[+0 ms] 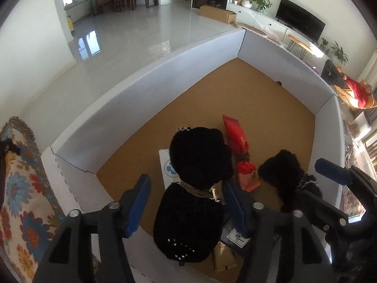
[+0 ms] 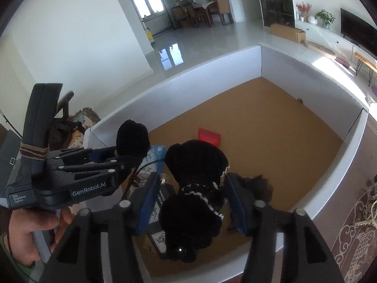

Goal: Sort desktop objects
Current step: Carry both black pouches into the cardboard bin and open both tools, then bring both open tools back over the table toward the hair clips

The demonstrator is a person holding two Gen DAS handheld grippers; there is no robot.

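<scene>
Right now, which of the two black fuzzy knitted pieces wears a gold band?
The black fuzzy piece between the left jaws; the other shows white zigzag trim instead.

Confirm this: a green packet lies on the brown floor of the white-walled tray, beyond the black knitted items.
Wrong colour. The packet is red, not green, as the left wrist view shows. It does lie on the brown floor of the white-walled tray, beyond the black knitted items.
</scene>
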